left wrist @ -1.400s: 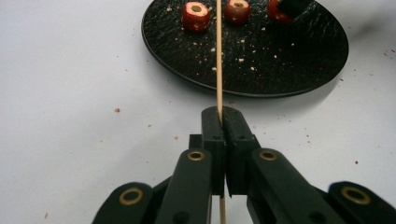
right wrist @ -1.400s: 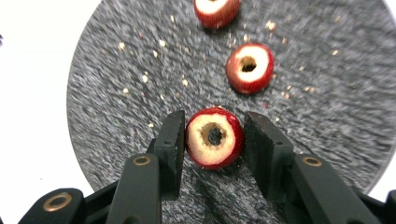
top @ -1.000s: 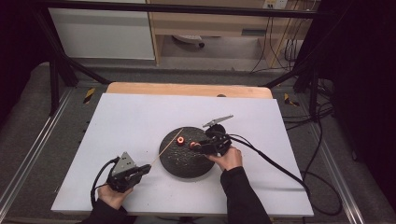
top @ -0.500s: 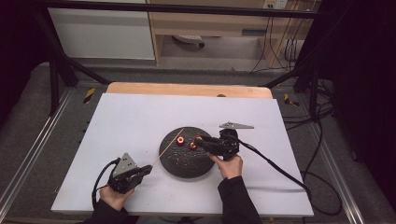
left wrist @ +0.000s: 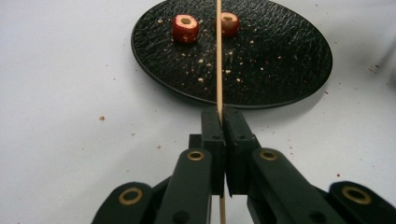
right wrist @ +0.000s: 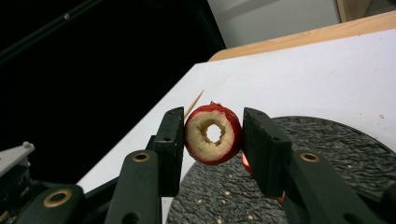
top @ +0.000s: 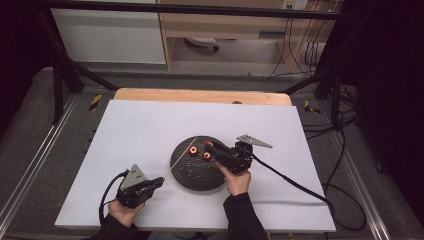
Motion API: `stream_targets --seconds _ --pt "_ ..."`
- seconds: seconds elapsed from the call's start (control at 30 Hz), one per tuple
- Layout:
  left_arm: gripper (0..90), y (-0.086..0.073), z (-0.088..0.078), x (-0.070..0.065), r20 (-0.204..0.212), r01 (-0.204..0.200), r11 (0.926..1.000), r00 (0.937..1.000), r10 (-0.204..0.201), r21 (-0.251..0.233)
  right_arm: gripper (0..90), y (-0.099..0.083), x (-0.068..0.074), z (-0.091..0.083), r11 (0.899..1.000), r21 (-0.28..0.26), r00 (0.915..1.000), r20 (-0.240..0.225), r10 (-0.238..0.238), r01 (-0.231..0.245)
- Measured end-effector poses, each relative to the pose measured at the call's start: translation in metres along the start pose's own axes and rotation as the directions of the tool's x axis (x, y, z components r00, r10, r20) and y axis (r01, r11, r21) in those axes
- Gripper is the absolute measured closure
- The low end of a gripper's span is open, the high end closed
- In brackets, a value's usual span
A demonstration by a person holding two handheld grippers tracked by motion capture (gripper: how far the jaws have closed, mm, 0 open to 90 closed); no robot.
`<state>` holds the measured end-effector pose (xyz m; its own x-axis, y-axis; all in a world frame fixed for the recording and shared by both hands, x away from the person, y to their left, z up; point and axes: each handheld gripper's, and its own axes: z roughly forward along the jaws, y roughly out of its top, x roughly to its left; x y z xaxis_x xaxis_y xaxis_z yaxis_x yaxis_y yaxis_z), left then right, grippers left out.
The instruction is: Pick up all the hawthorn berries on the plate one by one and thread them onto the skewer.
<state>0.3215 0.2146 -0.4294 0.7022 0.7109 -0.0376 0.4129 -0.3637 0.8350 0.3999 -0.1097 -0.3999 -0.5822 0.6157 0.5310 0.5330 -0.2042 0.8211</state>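
A black round plate point(top: 197, 175) point(left wrist: 280, 60) lies at the table's middle with two red cored fruit pieces point(top: 192, 150) point(left wrist: 186, 28) on it. My left gripper point(top: 159, 182) point(left wrist: 223, 112), near the front left, is shut on a thin wooden skewer point(top: 180, 159) point(left wrist: 218, 56) that slants up over the plate. My right gripper point(top: 211, 147) point(right wrist: 214, 122) hovers over the plate's right half, shut on a third red fruit ring point(top: 208, 145) point(right wrist: 214, 134) whose hole faces the camera. The skewer's tip point(right wrist: 194, 103) shows just beyond that ring.
The white tabletop point(top: 140, 130) has a wooden strip point(top: 200, 95) along its far edge. Crumbs dot the plate and the table near it. The right gripper's cable point(top: 290, 180) trails off to the right. Metal rails and dark floor surround the table.
My right hand has turned its wrist and sunk slightly over the plate, the red ring still in its jaws. The left gripper and skewer have stayed put.
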Motion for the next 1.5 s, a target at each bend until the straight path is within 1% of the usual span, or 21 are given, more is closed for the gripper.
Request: stream_targets --seconds 0.2,0.23,0.27,0.33,0.37,0.5,0.53,0.57,0.6,0.63,0.67,0.7,0.77,0.8,0.83,0.87,0.93,1.13,1.27,1.3,1.5 --pt "87.6 0.0 0.001 -0.002 0.01 0.019 0.9998 0.9998 -0.018 -0.009 60.4 -0.001 0.002 0.002 0.996 -0.079 0.9995 -0.004 0.031 -0.031" --pt "87.6 0.0 0.001 -0.002 0.01 0.019 0.9998 0.9998 -0.018 -0.009 60.4 -0.001 0.002 0.002 0.996 -0.079 0.9995 -0.004 0.031 -0.031" --pt "87.6 0.0 0.001 -0.002 0.013 0.023 0.9996 0.9996 -0.023 -0.014 60.4 0.0 0.002 0.003 0.994 -0.098 0.9991 -0.009 0.042 -0.042" --pt "87.5 0.0 0.001 -0.002 0.013 0.026 0.9996 0.9996 -0.026 -0.015 60.4 0.0 0.001 0.003 0.993 -0.107 0.9988 -0.012 0.048 -0.049" --pt "87.5 0.0 0.001 -0.003 0.013 0.029 0.9994 0.9995 -0.029 -0.018 60.4 0.001 0.001 0.004 0.99 -0.126 0.9983 -0.021 0.055 -0.057" --pt "87.5 0.0 0.001 -0.005 0.017 0.032 0.9991 0.9994 -0.031 -0.026 60.4 0.002 0.001 0.005 0.984 -0.166 0.9981 -0.017 0.059 -0.061" --pt "87.5 0.0 0.001 -0.005 0.018 0.034 0.9989 0.9993 -0.034 -0.031 60.4 0.003 0.001 0.005 0.982 -0.173 0.9975 -0.017 0.069 -0.071" --pt "87.5 0.001 0.001 -0.006 0.019 0.037 0.9987 0.9992 -0.037 -0.033 60.5 0.003 0.0 0.005 0.98 -0.188 0.9981 -0.013 0.06 -0.061" --pt "87.5 0.001 0.001 -0.006 0.022 0.04 0.9986 0.999 -0.039 -0.035 60.5 0.003 0.0 0.005 0.98 -0.188 0.9981 -0.013 0.06 -0.061" --pt "87.5 0.001 0.001 -0.007 0.025 0.044 0.9983 0.9988 -0.043 -0.037 60.5 0.003 0.0 0.006 0.977 -0.202 0.998 -0.015 0.061 -0.063" --pt "87.5 0.001 0.001 -0.008 0.026 0.045 0.9982 0.9987 -0.044 -0.038 60.5 0.004 0.0 0.007 0.972 -0.22 0.9968 -0.02 0.077 -0.079" --pt "87.5 0.002 0.002 -0.009 0.028 0.043 0.9983 0.9987 -0.042 -0.039 60.5 0.004 -0.001 0.007 0.97 -0.226 0.9963 -0.023 0.083 -0.086" --pt "87.5 0.003 0.002 -0.011 0.035 0.045 0.998 0.9984 -0.044 -0.045 60.5 0.005 -0.002 0.009 0.967 -0.242 0.9967 -0.02 0.079 -0.082" --pt "87.5 0.003 0.002 -0.012 0.041 0.048 0.9978 0.9981 -0.046 -0.046 60.5 0.005 -0.002 0.009 0.967 -0.242 0.9967 -0.02 0.079 -0.082" --pt "87.5 0.004 0.003 -0.014 0.048 0.047 0.9976 0.9979 -0.045 -0.05 60.5 0.006 -0.003 0.01 0.962 -0.261 0.9967 -0.018 0.079 -0.081" --pt "87.5 0.004 0.003 -0.014 0.048 0.047 0.9976 0.9979 -0.045 -0.05 60.5 0.006 -0.003 0.01 0.962 -0.261 0.9967 -0.018 0.079 -0.081" --pt "87.5 0.004 0.005 -0.017 0.059 0.05 0.9973 0.9972 -0.047 -0.054 60.5 0.005 -0.004 0.01 0.956 -0.279 0.9961 -0.026 0.084 -0.088" --pt "87.5 0.006 0.009 -0.022 0.078 0.059 0.9964 0.9955 -0.054 -0.061 60.5 0.004 -0.004 0.011 0.949 -0.303 0.9958 -0.033 0.085 -0.091" --pt "87.5 0.008 0.011 -0.027 0.08 0.058 0.9961 0.9954 -0.053 -0.066 60.5 0.002 -0.003 0.013 0.941 -0.323 0.9948 -0.038 0.095 -0.102" --pt "87.5 0.008 0.012 -0.027 0.079 0.061 0.996 0.9953 -0.056 -0.065 60.5 0.001 -0.003 0.013 0.937 -0.331 0.994 -0.043 0.101 -0.109" --pt "87.6 0.008 0.012 -0.028 0.072 0.076 0.9943 0.9949 -0.071 -0.075 60.6 0.0 -0.003 0.013 0.933 -0.34 0.9925 -0.052 0.11 -0.122"
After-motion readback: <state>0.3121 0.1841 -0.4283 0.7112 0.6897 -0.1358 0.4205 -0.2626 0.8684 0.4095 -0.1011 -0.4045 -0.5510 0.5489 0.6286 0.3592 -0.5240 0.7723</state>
